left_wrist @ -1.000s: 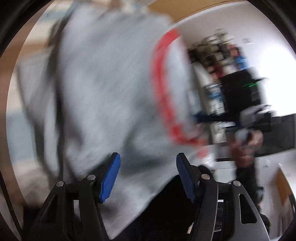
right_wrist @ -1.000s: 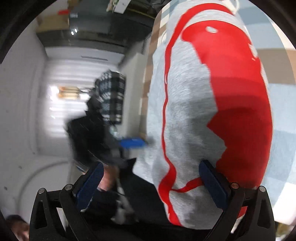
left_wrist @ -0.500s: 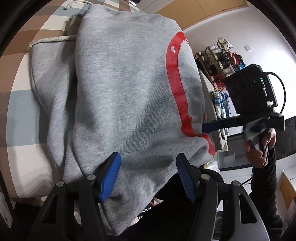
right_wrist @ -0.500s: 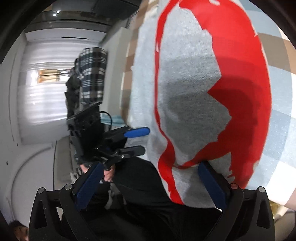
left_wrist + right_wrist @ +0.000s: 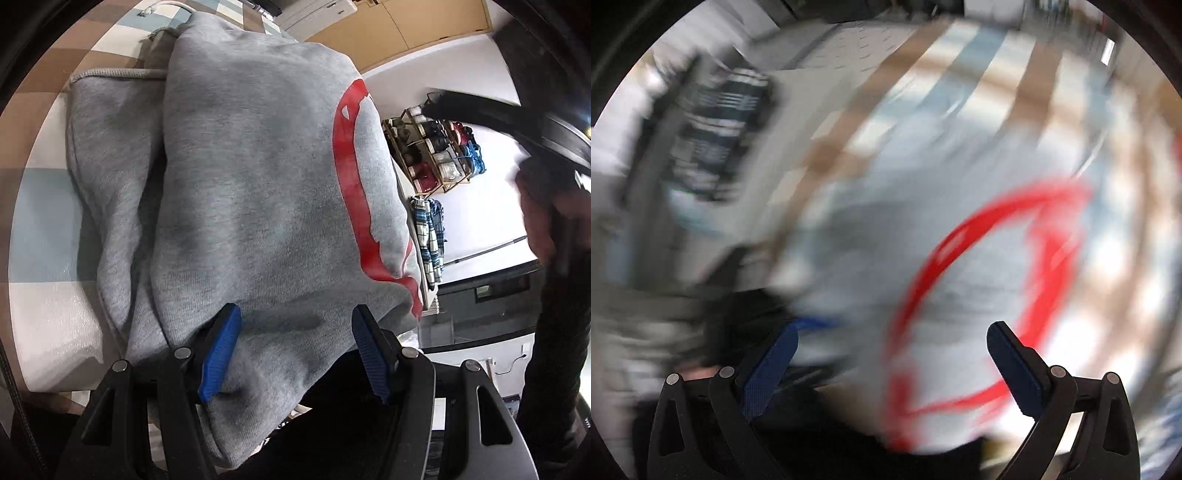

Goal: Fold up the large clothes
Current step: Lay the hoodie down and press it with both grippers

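A grey hoodie point(image 5: 258, 192) with a red print lies folded on a bed cover point(image 5: 44, 221) checked in brown, blue and white. Its drawstring trails at the far left. My left gripper point(image 5: 295, 350) hovers at the hoodie's near edge, open, blue pads apart and not pressing the cloth. The right wrist view is badly blurred. It looks down on the hoodie point(image 5: 923, 258) and its red print. My right gripper point(image 5: 892, 365) is open wide with nothing between its fingers. In the left wrist view it shows as a dark blur point(image 5: 517, 122) at the upper right, above the person's hand point(image 5: 546, 214).
Beyond the bed's far side stand a wooden shelf point(image 5: 436, 155) with several small items and a hanging blue plaid garment point(image 5: 428, 236). Wooden cupboards point(image 5: 406, 26) line the back wall. A dark checked cloth point(image 5: 716, 122) shows blurred at the left of the right wrist view.
The right gripper has lifted and tipped over, now looking down on the hoodie; in the left view it moved up and nearer. The left gripper has edged closer to the hoodie's near edge.
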`<state>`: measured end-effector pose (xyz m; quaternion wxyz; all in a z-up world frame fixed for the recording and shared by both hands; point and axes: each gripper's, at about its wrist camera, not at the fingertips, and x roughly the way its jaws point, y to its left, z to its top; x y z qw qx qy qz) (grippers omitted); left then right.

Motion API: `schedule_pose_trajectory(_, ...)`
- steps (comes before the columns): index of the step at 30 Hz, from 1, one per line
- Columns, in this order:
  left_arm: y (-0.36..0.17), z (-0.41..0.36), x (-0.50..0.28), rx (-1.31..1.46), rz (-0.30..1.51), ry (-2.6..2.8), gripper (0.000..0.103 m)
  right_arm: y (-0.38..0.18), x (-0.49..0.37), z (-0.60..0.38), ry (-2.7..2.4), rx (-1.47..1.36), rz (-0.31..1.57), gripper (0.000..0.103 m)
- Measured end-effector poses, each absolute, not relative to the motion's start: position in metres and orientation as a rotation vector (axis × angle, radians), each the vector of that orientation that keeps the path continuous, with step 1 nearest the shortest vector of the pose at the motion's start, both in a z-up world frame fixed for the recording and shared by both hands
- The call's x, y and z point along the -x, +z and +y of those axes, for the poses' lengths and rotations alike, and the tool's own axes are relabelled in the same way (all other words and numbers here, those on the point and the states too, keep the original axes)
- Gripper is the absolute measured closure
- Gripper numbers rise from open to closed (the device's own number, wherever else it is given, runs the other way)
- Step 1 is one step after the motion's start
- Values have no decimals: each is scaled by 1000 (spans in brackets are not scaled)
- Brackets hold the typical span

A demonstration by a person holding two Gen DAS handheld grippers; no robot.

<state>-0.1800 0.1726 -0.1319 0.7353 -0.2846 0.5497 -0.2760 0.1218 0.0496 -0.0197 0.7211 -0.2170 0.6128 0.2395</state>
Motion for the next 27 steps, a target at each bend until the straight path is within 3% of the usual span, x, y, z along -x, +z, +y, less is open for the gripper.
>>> schedule_pose_trajectory(8,-123,166,181,590,1198,-609,46,-120,-167,90,376,905,1392,0)
schedule_pose_trajectory(12,-119,152,178,576,1200,-606,46,-142,-180,84,393,863,1440,0)
schedule_pose_trajectory(18,-119,158,170,638,1205,-620,46,-137,-187,75,406,788,1399,0)
schedule_pose_trajectory(23,-119,162,171,673,1198,-603,46,-72,-160,47,528,633,1371,0)
schedule_pose_trajectory(27,-119,162,172,678,1194,-587,46,-63,-98,38,601,871,1347,0)
